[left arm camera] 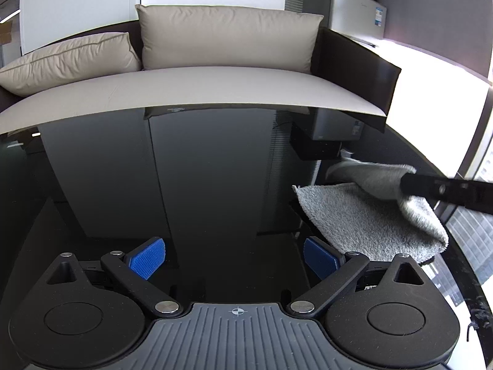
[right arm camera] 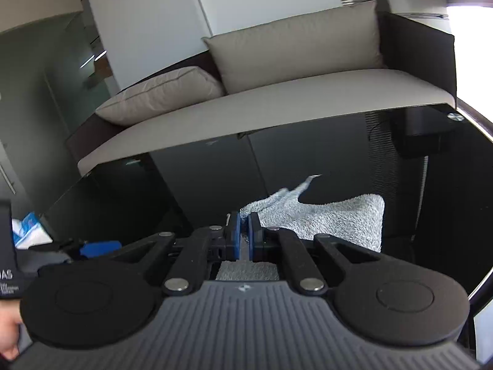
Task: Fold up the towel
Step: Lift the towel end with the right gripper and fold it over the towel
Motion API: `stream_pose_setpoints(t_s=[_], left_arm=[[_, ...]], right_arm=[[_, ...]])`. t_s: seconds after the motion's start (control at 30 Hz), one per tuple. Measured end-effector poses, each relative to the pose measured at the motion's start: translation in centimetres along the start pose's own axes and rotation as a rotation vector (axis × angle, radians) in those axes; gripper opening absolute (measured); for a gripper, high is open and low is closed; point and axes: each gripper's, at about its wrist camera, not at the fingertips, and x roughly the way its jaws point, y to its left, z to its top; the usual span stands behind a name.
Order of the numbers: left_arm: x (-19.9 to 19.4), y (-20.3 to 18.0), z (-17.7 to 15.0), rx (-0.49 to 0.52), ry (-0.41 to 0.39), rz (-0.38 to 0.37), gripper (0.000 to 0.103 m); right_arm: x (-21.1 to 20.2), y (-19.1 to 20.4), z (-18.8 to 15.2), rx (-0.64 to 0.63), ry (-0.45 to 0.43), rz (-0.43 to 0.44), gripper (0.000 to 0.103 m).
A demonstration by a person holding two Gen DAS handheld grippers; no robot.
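Firstly, in the left wrist view, a glossy black table (left arm camera: 215, 169) filled the foreground, with a beige sofa (left arm camera: 197, 86) and two cushions (left arm camera: 228, 37) directly beyond its far edge. A silver appliance (left arm camera: 357, 9) with a black one on top stood at the upper right. The left gripper (left arm camera: 234, 257) was angled down over bare tabletop, its blue pads (left arm camera: 147, 259) spread wide with nothing between them. The grey towel (left arm camera: 363, 219) lay at the table's right side, just beside the right-hand pad, its far portion lifted and draped from the right gripper (left arm camera: 409, 182), which entered as a black bar from the right edge. The towel's long axis ran from the near right corner away toward the sofa.

Next, in the right wrist view, the same table (right arm camera: 200, 185), sofa (right arm camera: 277, 117) and cushions (right arm camera: 295, 46) appeared tilted. The right gripper (right arm camera: 245, 231) was clenched on an edge of the towel (right arm camera: 332, 219), pads nearly meeting over the fabric. Towel spread right of the fingers and also showed beneath them. A white and blue item (right arm camera: 29, 231), unclear, sat at the far left. Part of a hand (right arm camera: 9, 330) showed at the lower left corner.
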Motion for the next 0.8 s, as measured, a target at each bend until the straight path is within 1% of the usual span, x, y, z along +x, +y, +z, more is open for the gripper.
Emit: stream_pose_setpoints(t_s=[0.07, 0.13, 0.2, 0.3, 0.33, 0.43, 0.5, 0.53, 0.6, 0.67, 0.8], left_arm=[[0.0, 0.4, 0.1, -0.016, 0.004, 0.013, 0.096], [0.0, 0.7, 0.1, -0.03, 0.008, 0.017, 0.096], [0.0, 1.0, 0.1, -0.042, 0.012, 0.017, 0.096], [0.1, 1.0, 0.2, -0.06, 0.018, -0.028, 0.096], [0.2, 0.8, 0.1, -0.051, 0.021, -0.034, 0.096], [0.6, 0.1, -0.1, 0.0, 0.035, -0.033, 0.095], [0.8, -0.1, -0.1, 0.006, 0.038, -0.024, 0.095], [0.8, -0.2, -0.2, 0.006, 0.039, -0.019, 0.095], [0.9, 0.1, -0.2, -0.008, 0.048, -0.008, 0.095], [1.2, 0.3, -0.2, -0.019, 0.059, 0.005, 0.095], [1.3, 1.1, -0.2, -0.06, 0.064, 0.01, 0.095]], right_arm=[[0.5, 0.7, -0.7, -0.025, 0.04, 0.02, 0.005], [0.6, 0.9, -1.1, -0.037, 0.051, 0.02, 0.005], [0.5, 0.9, -1.2, -0.04, 0.041, 0.002, 0.005], [0.0, 0.6, -0.9, -0.02, 0.01, 0.003, 0.005], [-0.1, 0.5, -0.7, -0.02, -0.004, 0.008, 0.005], [-0.7, 0.4, -0.1, -0.022, -0.044, 0.034, 0.005], [-1.4, 0.7, 0.2, -0.039, -0.077, 0.069, 0.005], [-1.6, 0.8, 0.3, -0.051, -0.075, 0.083, 0.005], [-1.7, 1.2, 0.3, -0.083, -0.044, 0.113, 0.005], [-1.1, 1.5, -0.2, -0.112, 0.028, 0.131, 0.005], [0.3, 1.9, -1.6, -0.157, 0.126, 0.153, 0.005]])
